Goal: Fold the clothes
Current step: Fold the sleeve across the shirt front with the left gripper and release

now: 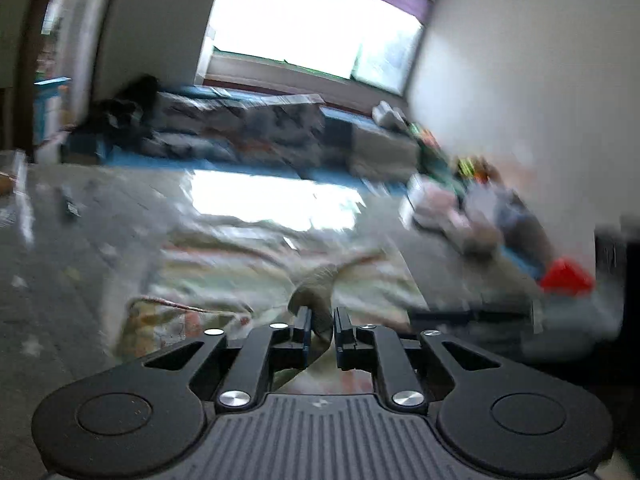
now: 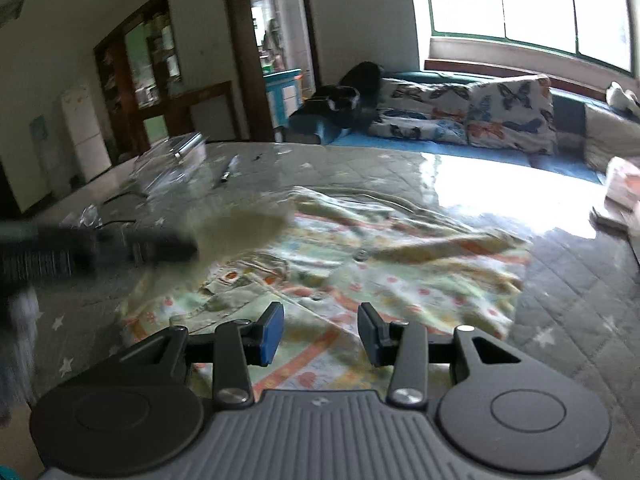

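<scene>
A pale garment (image 2: pixel 360 256) printed in green and orange lies rumpled on the grey quilted table (image 2: pixel 572 304). My left gripper (image 1: pixel 321 320) is shut on a fold of that garment (image 1: pixel 224 280) and holds it a little above the table; the left wrist view is blurred. From the right wrist view, the left gripper (image 2: pixel 176 246) shows as a dark blur at the left with cloth bunched at its tip. My right gripper (image 2: pixel 320 334) stands open just over the garment's near edge, with nothing between its blue pads (image 2: pixel 270 334).
A clear plastic box (image 2: pixel 176 160) and a pen (image 2: pixel 228 170) lie at the table's far left. A pile of folded things (image 2: pixel 620 192) sits at the right edge. Behind the table runs a sofa with butterfly cushions (image 2: pixel 480 108). A red object (image 1: pixel 566 276) lies at right.
</scene>
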{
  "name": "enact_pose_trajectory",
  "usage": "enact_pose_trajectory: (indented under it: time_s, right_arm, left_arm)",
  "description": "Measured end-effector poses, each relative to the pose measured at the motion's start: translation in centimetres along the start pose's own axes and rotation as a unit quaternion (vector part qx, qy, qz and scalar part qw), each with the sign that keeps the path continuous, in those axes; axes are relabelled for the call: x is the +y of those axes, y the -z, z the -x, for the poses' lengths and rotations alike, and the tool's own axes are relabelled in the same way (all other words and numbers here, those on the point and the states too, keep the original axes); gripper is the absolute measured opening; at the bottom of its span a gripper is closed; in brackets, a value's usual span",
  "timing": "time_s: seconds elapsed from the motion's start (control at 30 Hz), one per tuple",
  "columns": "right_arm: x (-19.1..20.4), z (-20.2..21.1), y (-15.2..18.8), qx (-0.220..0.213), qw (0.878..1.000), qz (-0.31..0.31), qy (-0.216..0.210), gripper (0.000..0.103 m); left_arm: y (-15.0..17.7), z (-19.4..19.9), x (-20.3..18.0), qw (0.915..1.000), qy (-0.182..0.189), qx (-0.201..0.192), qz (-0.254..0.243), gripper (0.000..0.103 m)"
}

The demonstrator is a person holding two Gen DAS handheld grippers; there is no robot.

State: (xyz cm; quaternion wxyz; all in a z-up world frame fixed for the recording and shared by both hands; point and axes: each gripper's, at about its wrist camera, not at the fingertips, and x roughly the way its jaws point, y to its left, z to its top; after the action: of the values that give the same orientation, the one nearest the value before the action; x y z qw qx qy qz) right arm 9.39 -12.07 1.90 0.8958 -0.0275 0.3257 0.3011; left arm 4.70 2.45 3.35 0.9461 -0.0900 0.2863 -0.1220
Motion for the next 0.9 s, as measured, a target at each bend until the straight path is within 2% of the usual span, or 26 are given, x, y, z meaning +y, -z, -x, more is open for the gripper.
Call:
enact_pose_trajectory:
  time_s: [0.07,0.13,0.17,0.2,0.27,0.3,0.37,0.43,0.5,0.7,0.77,0.87,0.9]
  right_arm:
    - [-0.6,0.2,0.3,0.005,1.000,-0.012,0.004,0.041]
    - [-1.1,0.2,0.6,0.013,1.000,-0.023,0.004,0.040]
    - [-1.2,0.0,0.8,0.019,0.999,-0.028,0.002,0.040]
    - [-1.3,-0.2,1.0,0.026,0.999,-0.032,-0.002,0.039]
    - [-1.1,-0.7,1.2,0.036,0.999,-0.034,-0.008,0.039]
    - [-0.8,-1.0,1.3,0.041,0.999,-0.033,-0.012,0.039]
    - [-0.2,-1.7,1.5,0.050,0.998,-0.029,-0.021,0.037]
    - [0.4,-2.5,1.5,0.057,0.998,-0.025,-0.028,0.034]
    - [1.0,-3.4,1.5,0.065,0.997,-0.026,-0.026,0.032]
    - [1.2,-5.2,1.7,0.078,0.996,-0.044,-0.003,0.029]
    - [1.3,-5.1,1.7,0.073,0.996,-0.047,0.000,0.019]
    - [1.4,-4.7,1.6,0.063,0.997,-0.047,0.003,0.016]
    - [1.5,-4.6,1.5,0.060,0.997,-0.047,0.004,0.012]
  left_arm:
    - [0.9,-0.8,-0.7,0.9997,0.005,0.017,-0.015,0.017]
    - [1.8,-1.5,-1.4,0.9990,0.009,0.033,-0.029,0.032]
    - [2.0,-1.2,-1.4,0.9989,0.005,0.031,-0.033,0.050]
    - [2.2,-1.0,-1.3,0.9988,0.002,0.030,-0.038,0.061]
    - [2.6,-0.5,-1.1,0.9985,-0.006,0.028,-0.046,0.065]
    - [2.8,-0.2,-1.0,0.9984,-0.009,0.026,-0.050,0.077]
    - [2.9,0.7,-0.2,0.9984,-0.025,0.009,-0.050,0.093]
    - [2.9,1.4,0.6,0.9979,-0.038,-0.004,-0.053,0.095]
    - [3.0,1.8,1.5,0.9973,-0.054,-0.010,-0.049,0.101]
    - [3.1,2.7,4.1,0.9949,-0.095,-0.015,-0.031,0.103]
    - [3.1,2.7,4.8,0.9941,-0.104,-0.016,-0.027,0.103]
    - [3.1,2.8,5.5,0.9928,-0.118,-0.016,-0.017,0.103]
    - [3.1,2.8,5.8,0.9926,-0.120,-0.015,-0.012,0.103]
